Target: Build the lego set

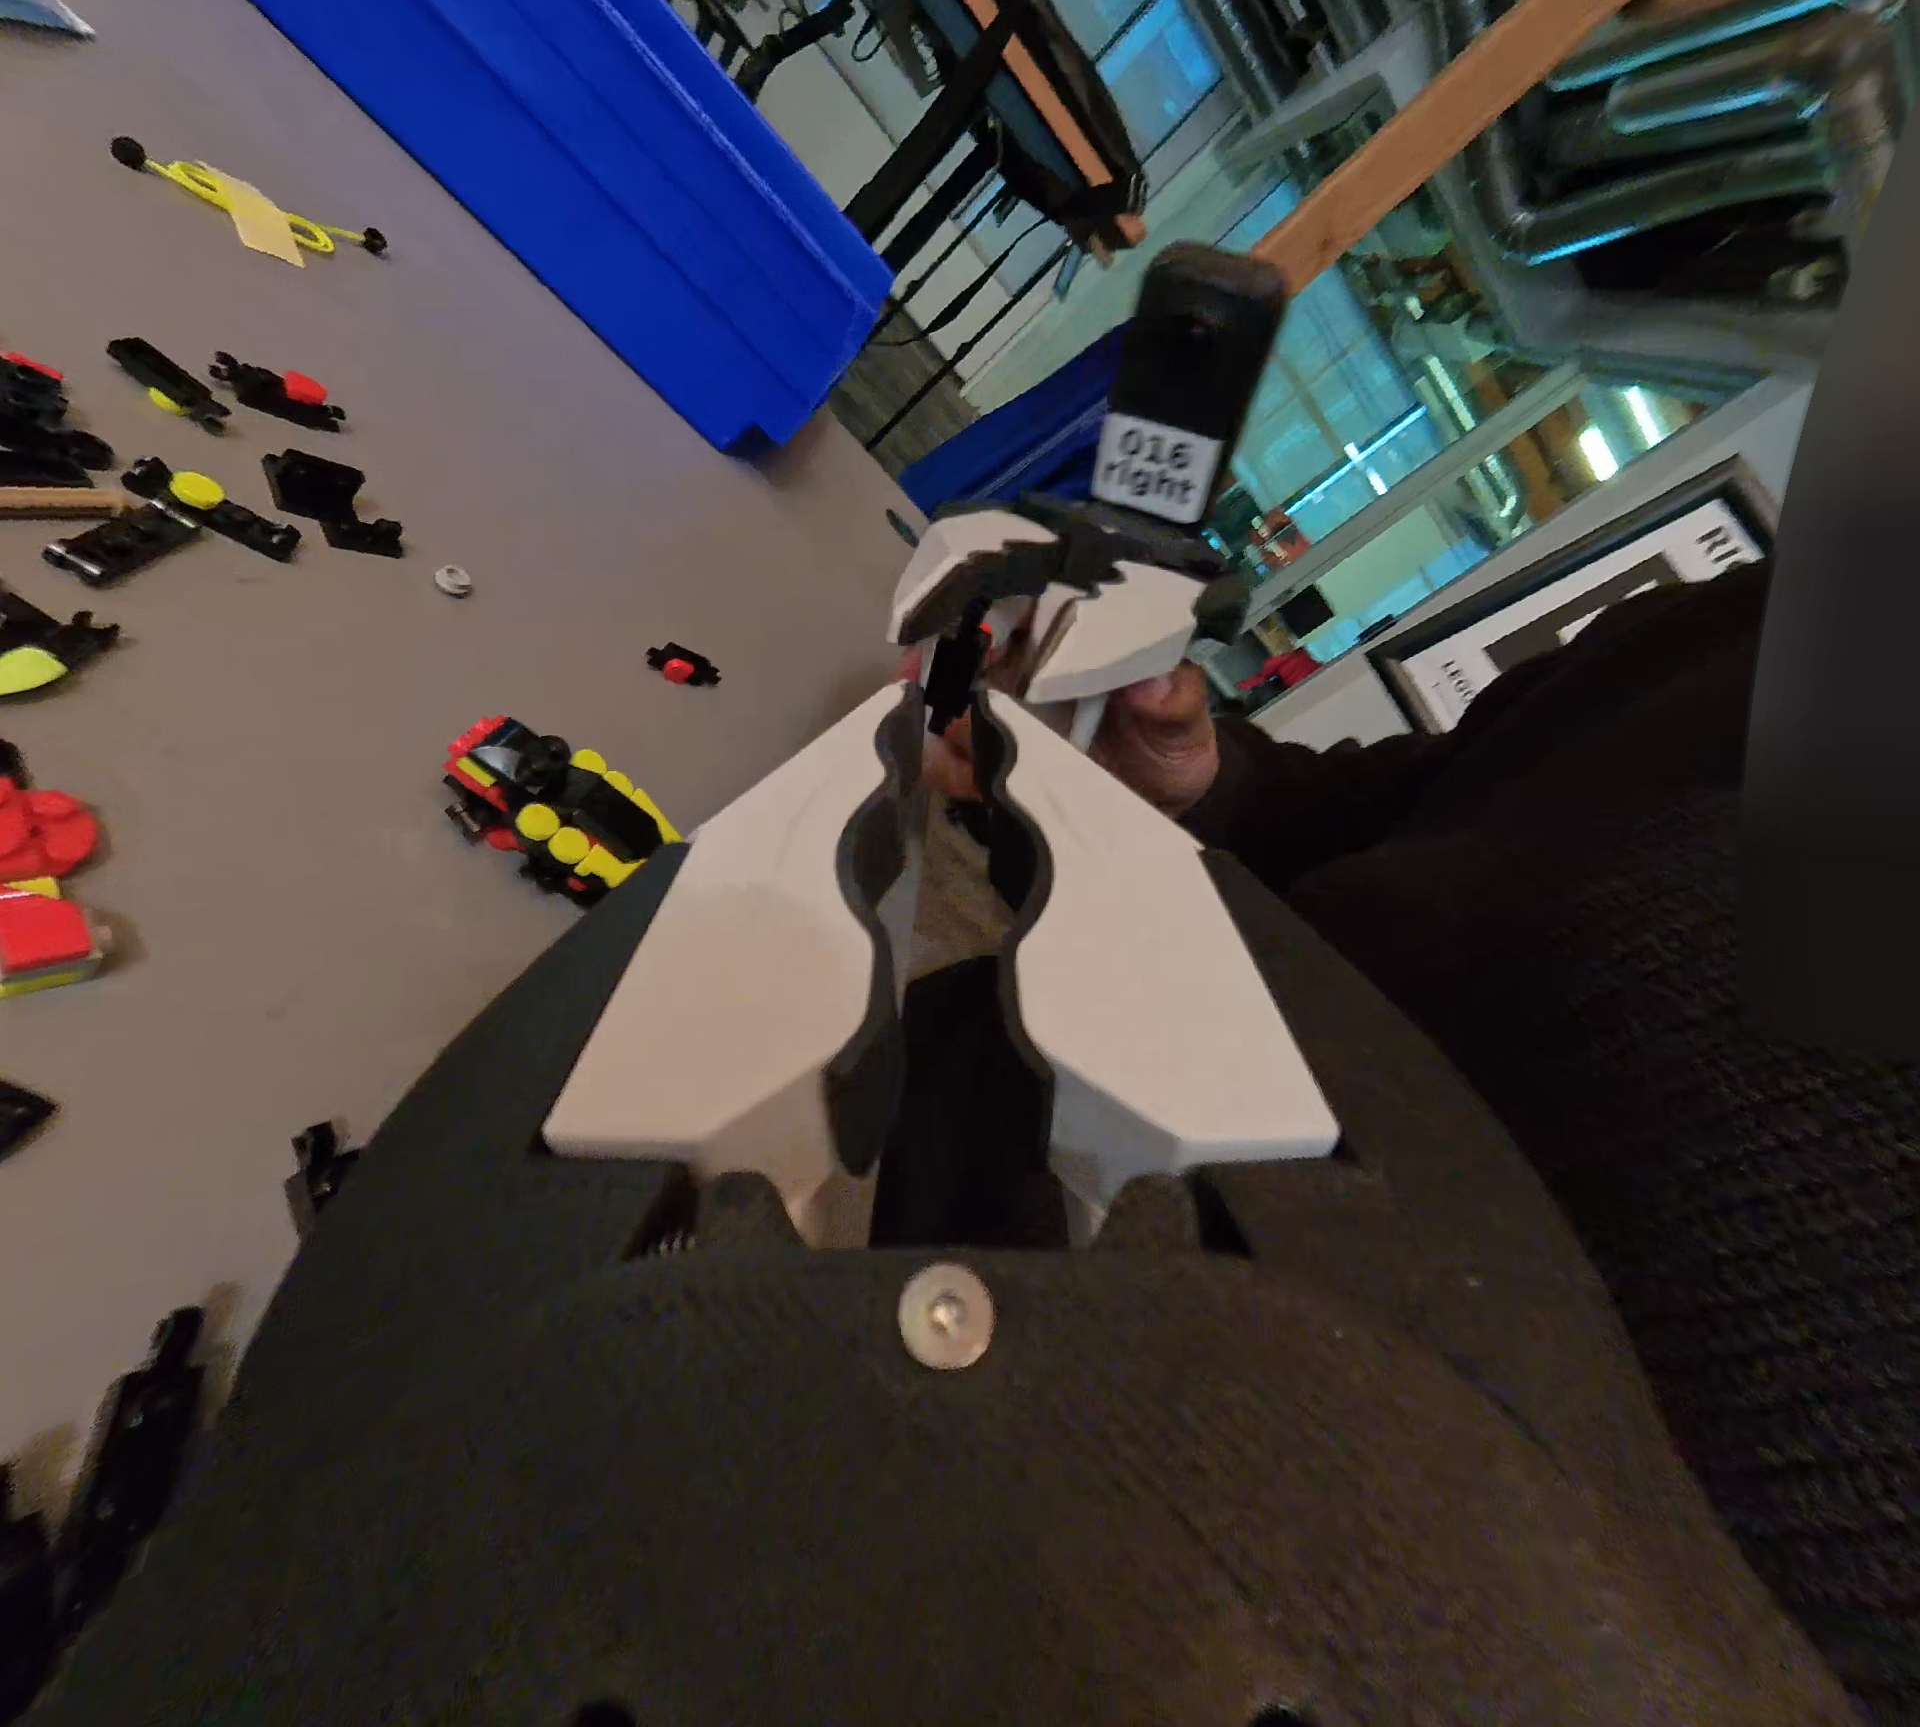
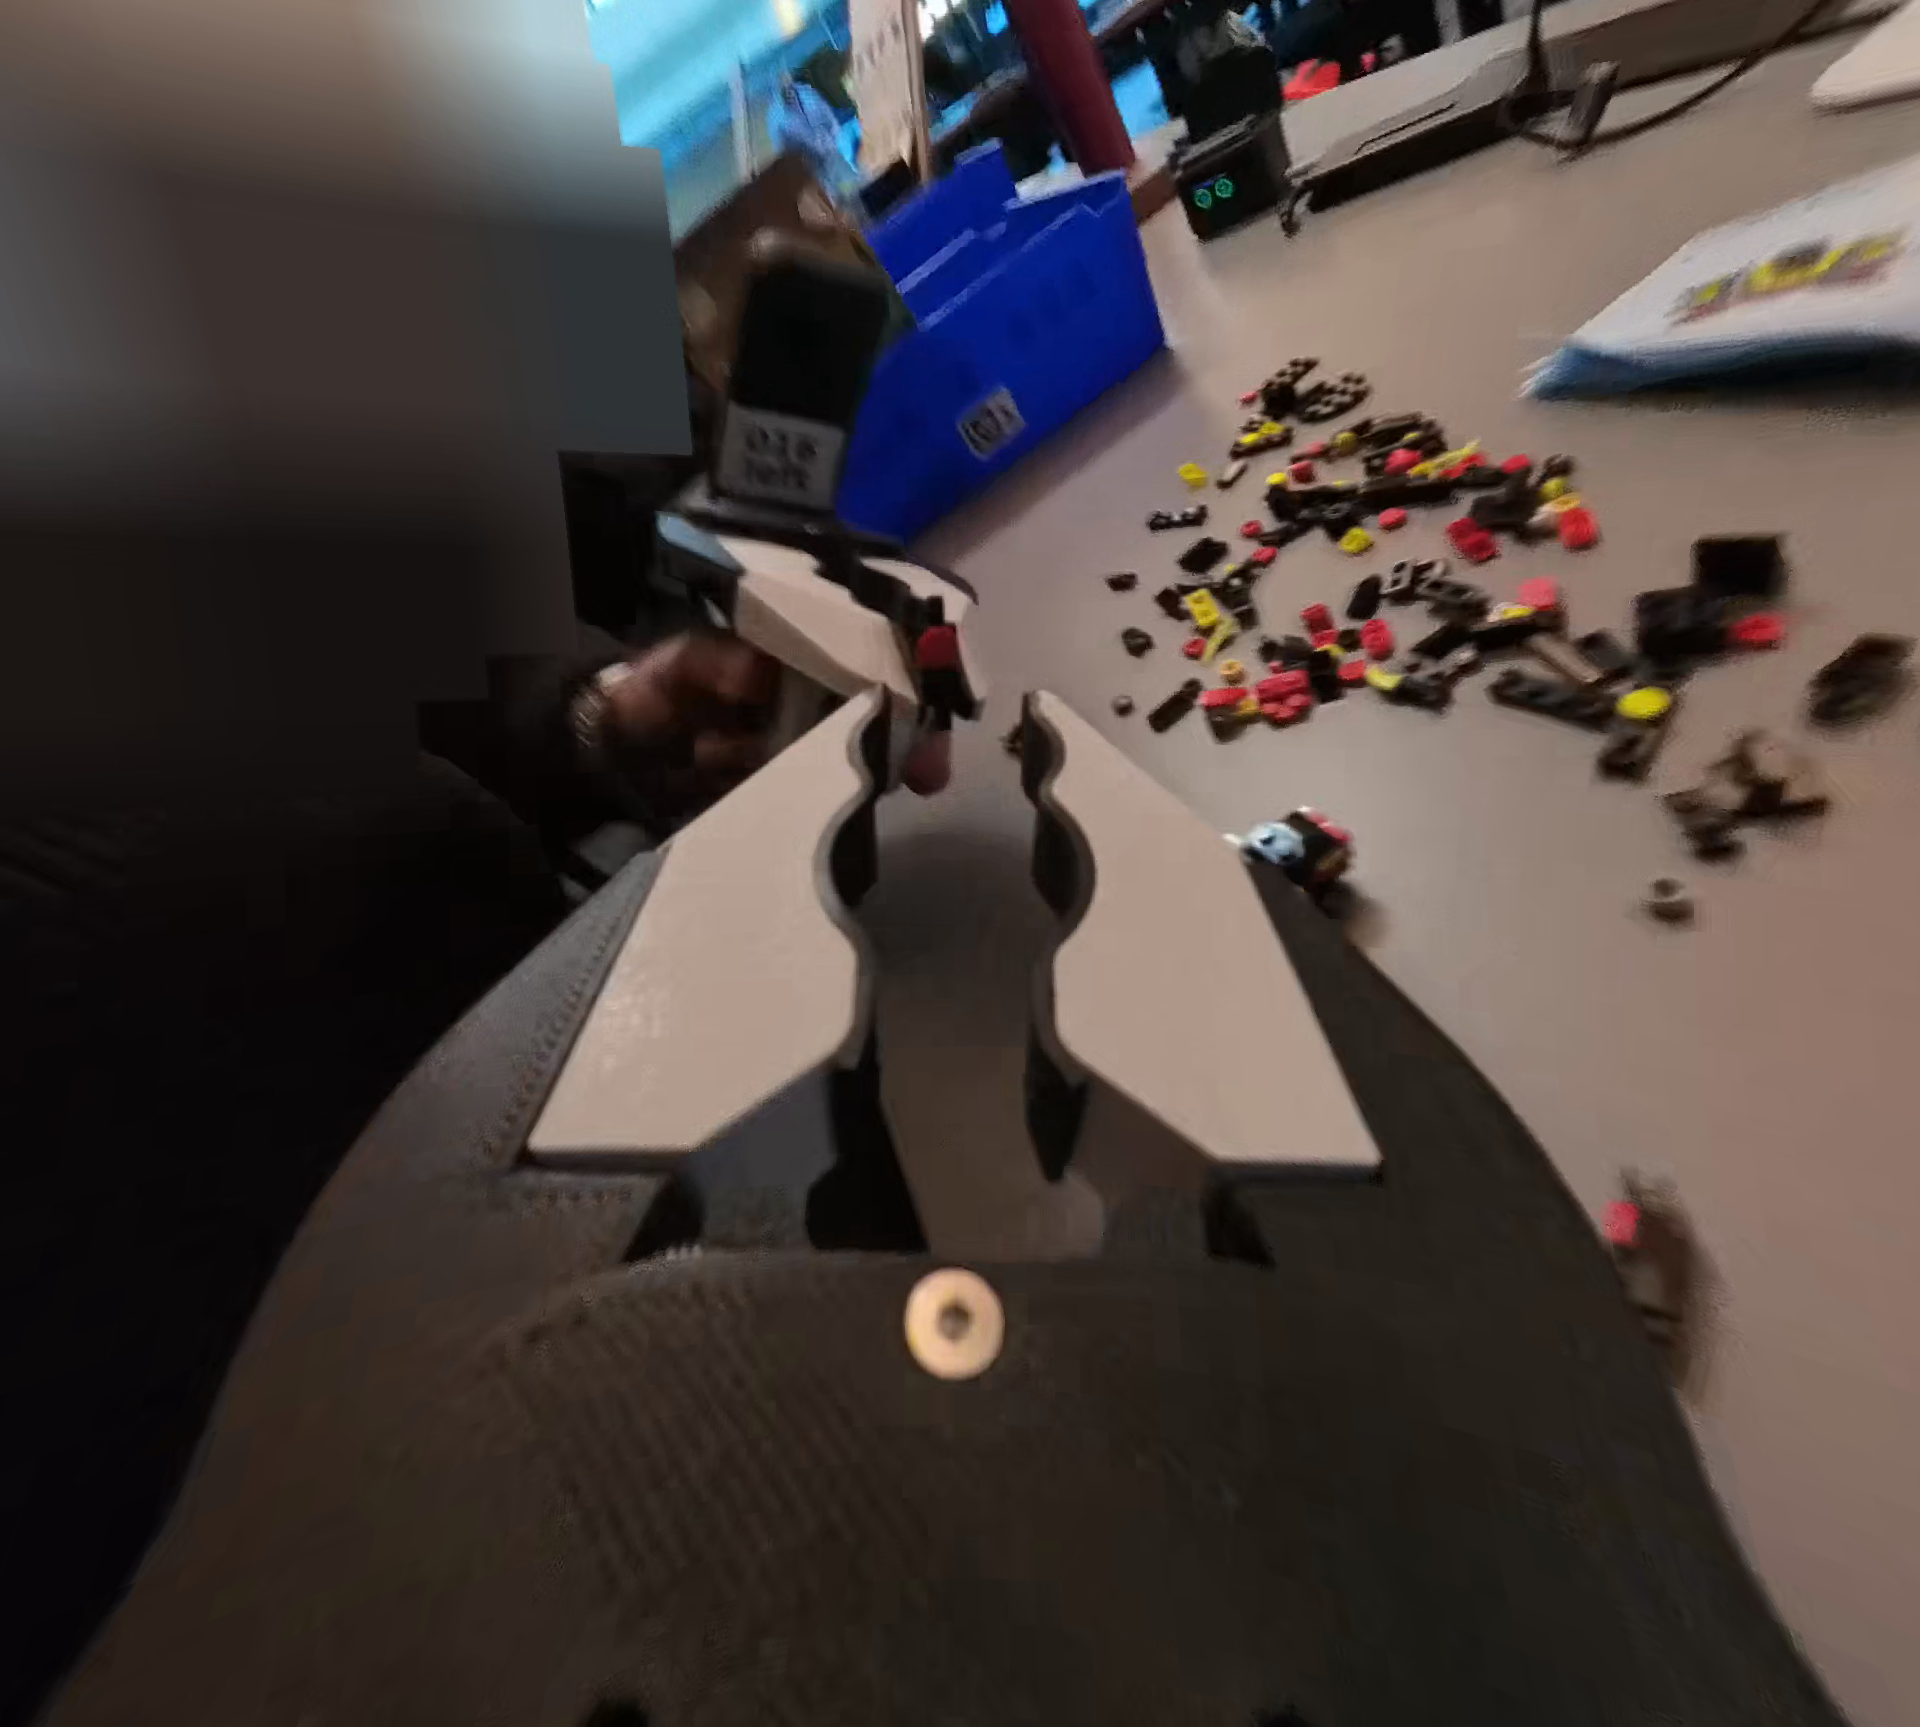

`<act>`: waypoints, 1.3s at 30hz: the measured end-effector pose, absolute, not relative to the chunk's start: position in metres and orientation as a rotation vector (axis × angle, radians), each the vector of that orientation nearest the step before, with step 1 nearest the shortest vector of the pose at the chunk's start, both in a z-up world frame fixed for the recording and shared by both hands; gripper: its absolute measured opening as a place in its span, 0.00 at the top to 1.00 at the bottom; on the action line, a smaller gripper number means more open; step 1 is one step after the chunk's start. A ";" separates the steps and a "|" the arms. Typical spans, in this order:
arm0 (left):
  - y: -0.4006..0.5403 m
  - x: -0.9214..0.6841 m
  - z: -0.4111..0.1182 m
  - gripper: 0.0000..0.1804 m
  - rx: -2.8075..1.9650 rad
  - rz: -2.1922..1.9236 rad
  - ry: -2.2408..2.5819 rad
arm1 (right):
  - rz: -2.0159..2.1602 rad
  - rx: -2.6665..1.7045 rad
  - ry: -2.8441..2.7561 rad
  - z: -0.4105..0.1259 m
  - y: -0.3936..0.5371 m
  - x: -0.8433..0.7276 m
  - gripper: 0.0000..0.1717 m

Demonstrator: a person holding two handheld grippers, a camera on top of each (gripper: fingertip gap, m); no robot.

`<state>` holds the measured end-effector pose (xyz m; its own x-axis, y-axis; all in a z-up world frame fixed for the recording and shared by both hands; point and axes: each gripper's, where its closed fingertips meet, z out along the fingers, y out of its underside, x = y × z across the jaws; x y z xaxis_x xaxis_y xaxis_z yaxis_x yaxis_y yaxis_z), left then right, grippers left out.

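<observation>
Right now my left gripper (image 1: 948,709) pinches a small black-and-red brick piece (image 1: 951,675); my right gripper (image 2: 954,713) stands apart just beside it, above the grey table (image 1: 582,534).

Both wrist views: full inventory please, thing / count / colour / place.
Table: one, grey, under everything.
Bins: at least two, blue, far table edge.
Loose bricks: many, black, red and yellow, scattered on the table.
Part-built brick model: one, red, yellow and black, on the table beside the left gripper.
Booklet: one, pale with coloured print, far right of the table.
Small ring: one, pale grey, alone on the table.
Black-and-red brick piece: one, clamped in the left gripper's tips.
Left gripper: shut on that piece.
Right gripper: open, tips beside the piece.
</observation>
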<state>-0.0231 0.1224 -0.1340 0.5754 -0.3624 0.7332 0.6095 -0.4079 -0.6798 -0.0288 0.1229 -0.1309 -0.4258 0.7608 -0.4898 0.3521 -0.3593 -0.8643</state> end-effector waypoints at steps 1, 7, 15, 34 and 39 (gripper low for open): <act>0.122 -0.022 -0.135 0.98 -1.697 -1.055 -0.192 | 1.768 -1.416 -1.602 -0.132 0.122 -0.028 0.87; 0.122 -0.014 -0.143 0.97 -1.771 -0.988 -0.117 | 1.703 -1.361 -1.639 -0.131 0.116 -0.027 0.91; 0.121 -0.010 -0.144 0.98 -1.781 -0.992 -0.088 | 1.737 -1.385 -1.658 -0.134 0.116 -0.025 0.97; 0.130 -0.033 -0.147 0.95 -1.846 -0.266 0.102 | 2.328 -1.927 -0.915 -0.138 0.132 -0.039 0.97; 0.129 -0.033 -0.147 0.98 -1.857 -0.204 0.149 | 2.322 -1.919 -0.936 -0.138 0.130 -0.039 0.97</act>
<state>-0.0334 0.1294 -0.1473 0.9764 -0.2062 0.0644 0.0019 -0.2902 -0.9570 -0.0390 0.1304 -0.1377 -0.2597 0.3516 -0.8994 0.3707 -0.8237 -0.4291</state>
